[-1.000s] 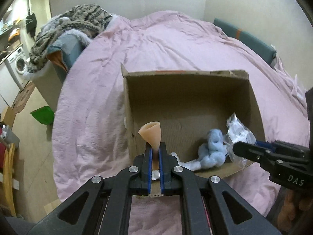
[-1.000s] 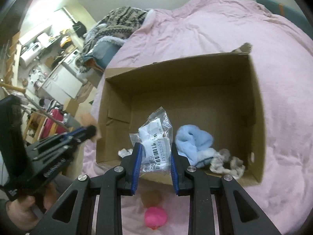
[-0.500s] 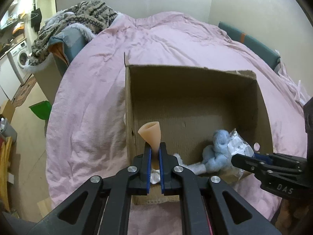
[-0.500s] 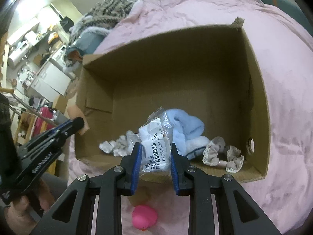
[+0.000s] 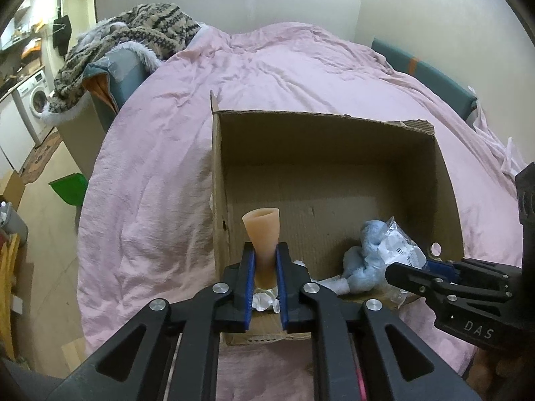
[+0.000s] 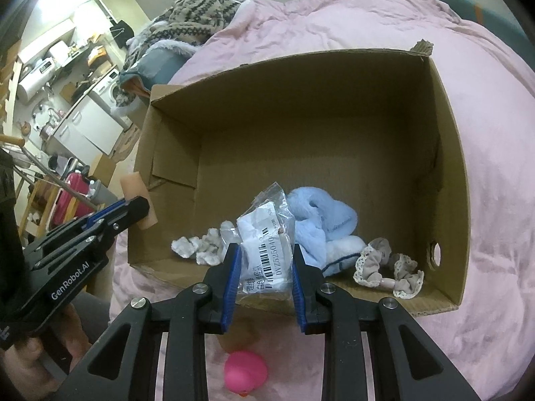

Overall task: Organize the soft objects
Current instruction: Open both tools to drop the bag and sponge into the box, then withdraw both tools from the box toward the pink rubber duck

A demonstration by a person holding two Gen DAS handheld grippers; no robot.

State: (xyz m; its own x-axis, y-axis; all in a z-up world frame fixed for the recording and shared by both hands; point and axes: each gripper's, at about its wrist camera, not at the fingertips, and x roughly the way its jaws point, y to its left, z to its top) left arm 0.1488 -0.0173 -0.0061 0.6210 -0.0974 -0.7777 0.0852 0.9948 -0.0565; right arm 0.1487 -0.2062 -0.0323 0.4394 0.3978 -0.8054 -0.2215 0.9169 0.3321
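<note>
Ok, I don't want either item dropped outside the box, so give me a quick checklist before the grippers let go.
1. Left gripper shut on the peach cone: ok.
2. Right gripper shut on the plastic packet: ok.
3. Packet over the cardboard box opening: ok.
4. Cone inside the box's left wall: cannot tell; the right wrist view shows it at that wall.
5. Bare floor left in the box behind the blue plush: ok.
6. Pink toy boxed: not ok, it lies on the bedspread.
</note>
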